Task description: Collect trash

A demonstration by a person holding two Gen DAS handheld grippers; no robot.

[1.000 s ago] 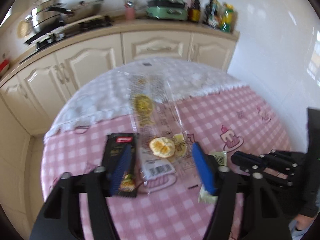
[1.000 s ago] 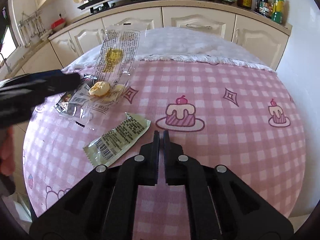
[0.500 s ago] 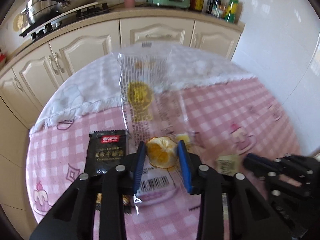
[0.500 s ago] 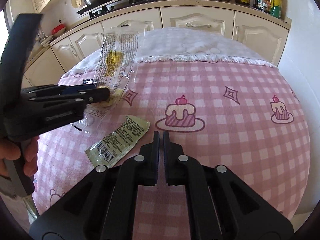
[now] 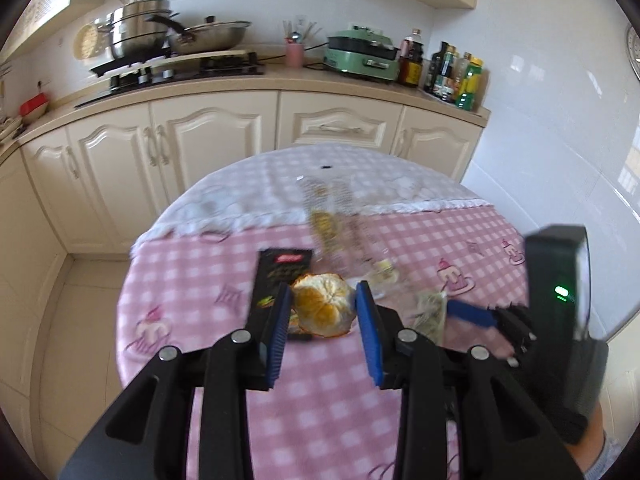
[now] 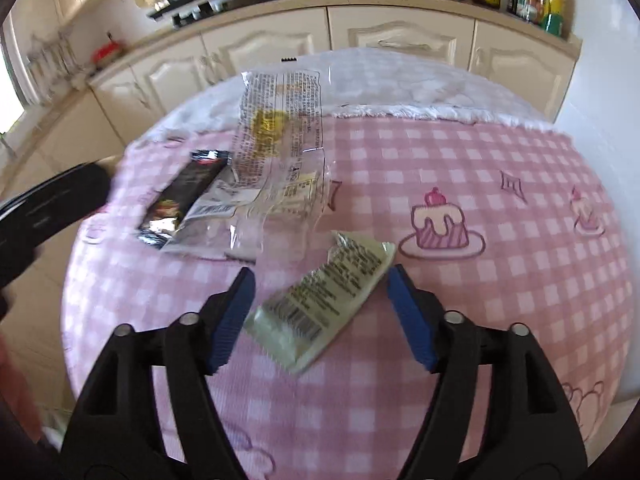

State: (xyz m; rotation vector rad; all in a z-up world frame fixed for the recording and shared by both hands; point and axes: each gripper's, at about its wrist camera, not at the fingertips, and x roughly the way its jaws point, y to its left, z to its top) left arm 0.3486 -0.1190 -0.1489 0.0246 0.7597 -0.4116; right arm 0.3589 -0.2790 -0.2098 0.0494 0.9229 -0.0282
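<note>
My left gripper (image 5: 323, 300) is shut on a piece of orange peel (image 5: 324, 310) and holds it just above the pink checked table (image 5: 320, 408). Behind it lie a black wrapper (image 5: 280, 272) and a blurred clear wrapper (image 5: 340, 220). My right gripper (image 6: 320, 280) stands low over the table with its jaws opening. A pale green wrapper (image 6: 328, 300) lies flat between its blue pads (image 6: 234, 312), which do not press on it. The right wrist view also has the black wrapper (image 6: 184, 188), a silver wrapper (image 6: 216, 208) and the clear wrapper (image 6: 280, 128) to the left.
A white cloth (image 6: 400, 80) covers the far part of the round table. Cream cabinets (image 5: 224, 144) and a counter with a stove, pots (image 5: 140, 36), a green appliance (image 5: 360, 56) and bottles (image 5: 456, 76) stand behind. A tiled wall (image 5: 560, 140) is at the right.
My left gripper closed on the orange peel and lifted it off the clear wrapper, drawing back. My right gripper moved over the pale green wrapper and its shut jaws spread around it.
</note>
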